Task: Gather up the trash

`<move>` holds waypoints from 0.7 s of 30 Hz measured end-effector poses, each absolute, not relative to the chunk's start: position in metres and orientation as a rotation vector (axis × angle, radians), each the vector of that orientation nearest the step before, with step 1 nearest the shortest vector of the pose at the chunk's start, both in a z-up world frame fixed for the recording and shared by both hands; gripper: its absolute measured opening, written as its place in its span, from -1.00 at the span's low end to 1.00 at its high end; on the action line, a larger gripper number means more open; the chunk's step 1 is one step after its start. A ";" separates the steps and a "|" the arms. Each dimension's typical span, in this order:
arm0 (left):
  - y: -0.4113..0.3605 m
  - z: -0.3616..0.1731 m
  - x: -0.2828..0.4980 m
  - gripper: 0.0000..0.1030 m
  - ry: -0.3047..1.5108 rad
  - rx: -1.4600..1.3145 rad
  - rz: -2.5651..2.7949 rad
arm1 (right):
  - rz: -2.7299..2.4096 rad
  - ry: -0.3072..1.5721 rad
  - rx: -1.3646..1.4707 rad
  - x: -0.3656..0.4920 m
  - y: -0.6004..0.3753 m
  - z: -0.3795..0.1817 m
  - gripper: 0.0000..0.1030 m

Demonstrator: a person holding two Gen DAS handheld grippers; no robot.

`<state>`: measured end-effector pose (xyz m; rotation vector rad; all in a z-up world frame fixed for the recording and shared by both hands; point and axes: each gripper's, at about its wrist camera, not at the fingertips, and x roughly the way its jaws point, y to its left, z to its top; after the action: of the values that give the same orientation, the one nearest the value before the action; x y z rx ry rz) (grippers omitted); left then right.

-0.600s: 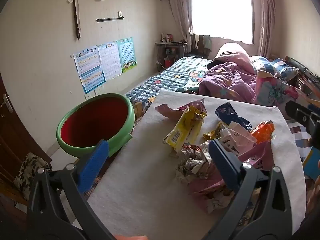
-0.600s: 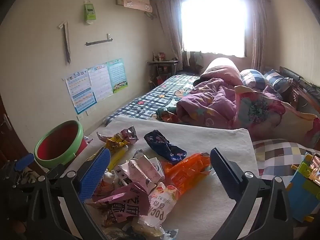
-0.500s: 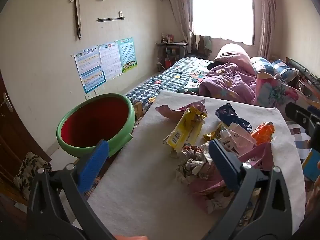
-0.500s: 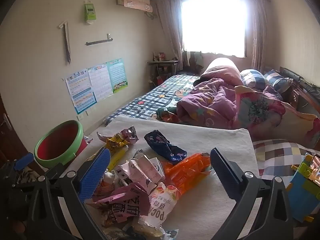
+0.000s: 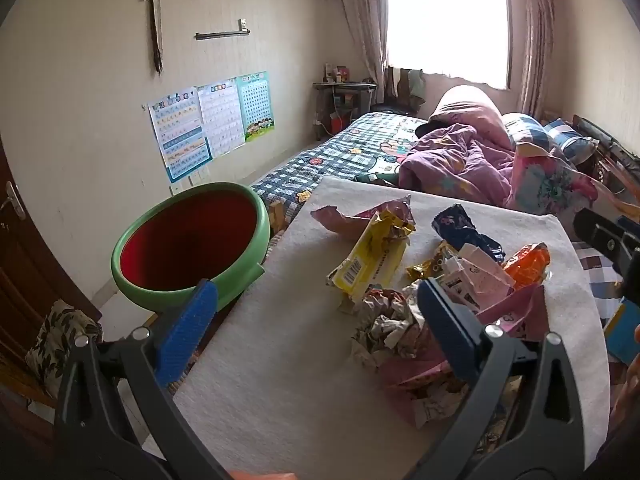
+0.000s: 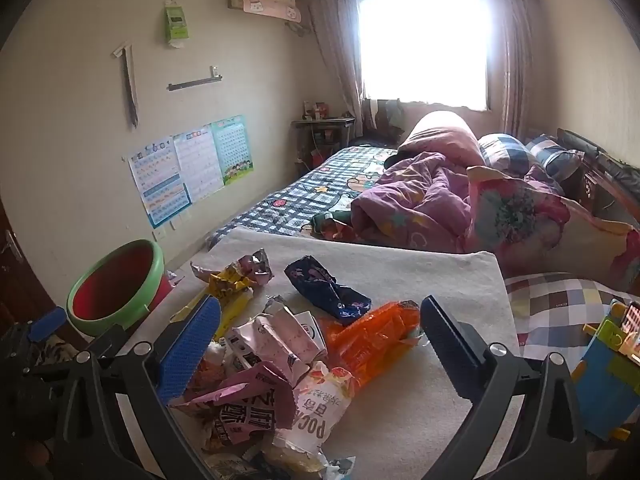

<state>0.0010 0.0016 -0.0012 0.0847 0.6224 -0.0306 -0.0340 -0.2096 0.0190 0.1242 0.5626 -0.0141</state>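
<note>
A heap of snack wrappers lies on a pale cloth-covered table (image 5: 280, 360): a yellow wrapper (image 5: 372, 256), a dark blue one (image 6: 328, 292), an orange bag (image 6: 376, 340), pink and white packets (image 6: 280, 344) and crumpled paper (image 5: 384, 328). A green bin with a red inside (image 5: 188, 240) stands just off the table's left edge. My left gripper (image 5: 316, 320) hovers open over the near left of the table, with nothing between its fingers. My right gripper (image 6: 320, 340) is open above the heap, near the pink packets and orange bag, touching none.
Behind the table is a bed (image 6: 320, 192) with a checked sheet, purple quilt (image 6: 416, 196) and pillows. Posters (image 5: 208, 124) hang on the left wall. A colourful toy (image 6: 608, 364) sits at the right. The left gripper's blue pad (image 6: 48, 322) shows at the right view's left edge.
</note>
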 end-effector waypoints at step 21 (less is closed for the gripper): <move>0.005 0.000 0.001 0.90 0.607 0.076 -0.012 | -0.010 0.579 0.119 -0.029 -0.205 0.010 0.87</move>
<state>0.0015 0.0049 0.0005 0.0764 0.6073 -0.0120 -0.0290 -0.2055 0.0101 0.1188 0.5788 -0.0095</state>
